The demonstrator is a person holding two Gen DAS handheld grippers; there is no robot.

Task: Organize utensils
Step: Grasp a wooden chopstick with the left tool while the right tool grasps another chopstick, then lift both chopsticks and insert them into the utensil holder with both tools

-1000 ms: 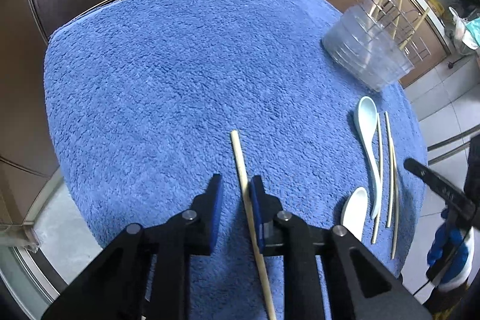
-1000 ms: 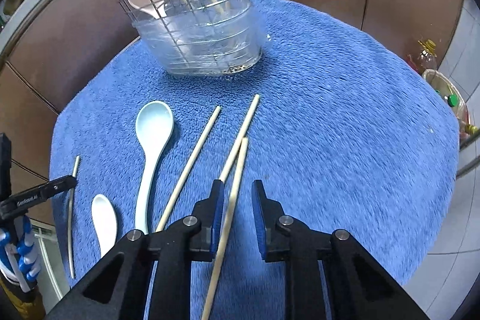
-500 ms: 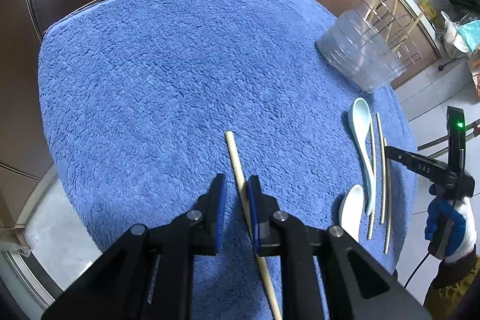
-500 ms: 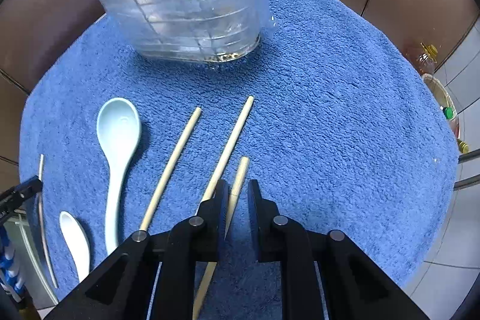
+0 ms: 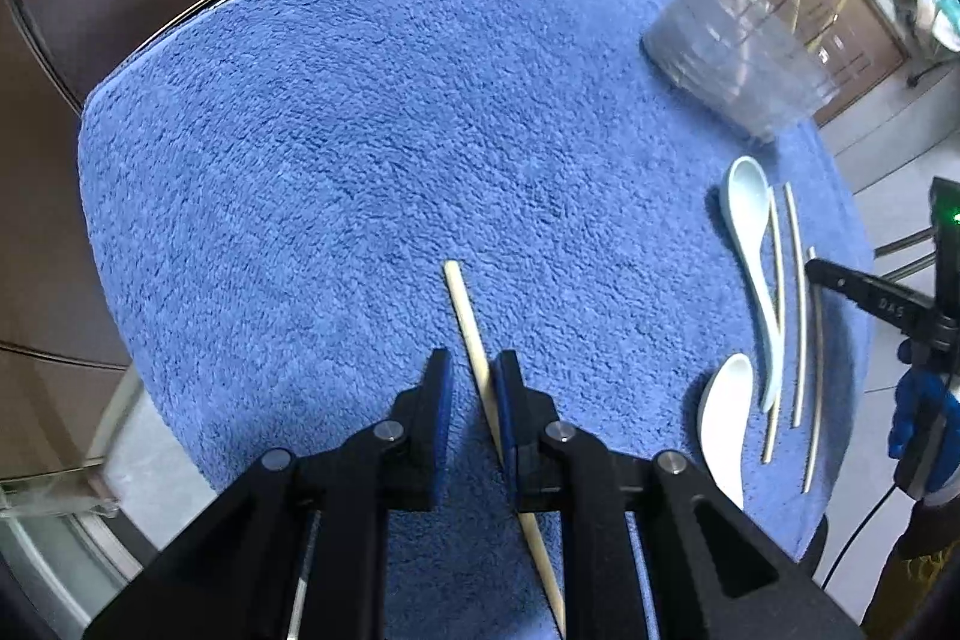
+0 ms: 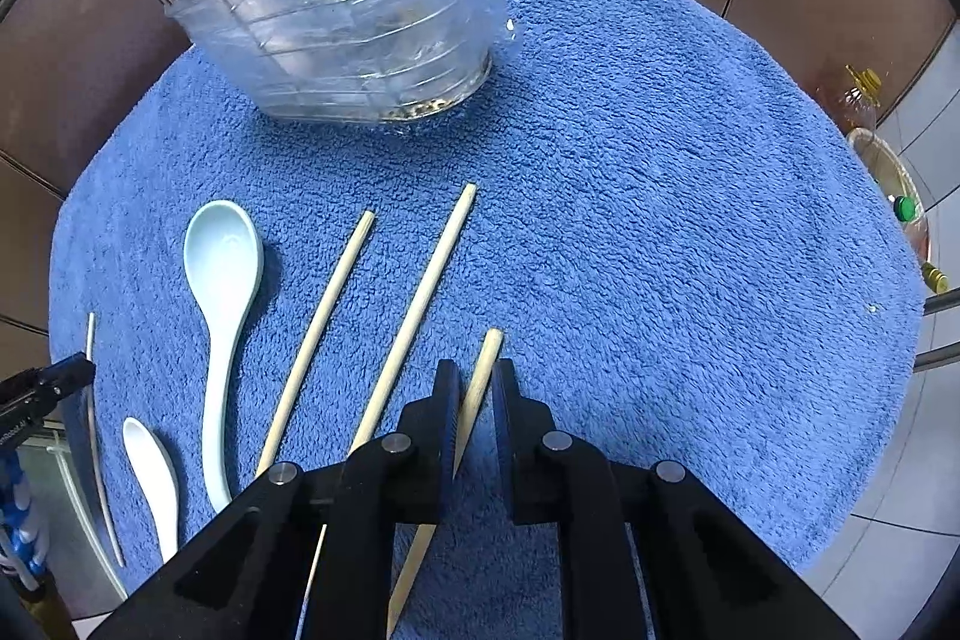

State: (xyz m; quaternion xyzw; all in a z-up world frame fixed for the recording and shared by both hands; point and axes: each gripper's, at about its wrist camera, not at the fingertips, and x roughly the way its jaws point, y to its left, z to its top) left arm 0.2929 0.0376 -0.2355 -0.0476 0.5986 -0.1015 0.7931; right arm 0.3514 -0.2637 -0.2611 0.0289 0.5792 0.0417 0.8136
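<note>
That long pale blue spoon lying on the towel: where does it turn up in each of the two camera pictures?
Left wrist view: the pale blue spoon lies at the right edge, bowl toward the clear utensil holder.
Right wrist view: the spoon lies at the left, bowl toward the holder.
Shared landmark: the small white spoon beside its handle.

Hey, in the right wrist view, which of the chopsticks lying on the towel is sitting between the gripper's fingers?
The rightmost chopstick, the one running down between the right gripper fingers. The other two chopsticks lie free to its left.
</note>
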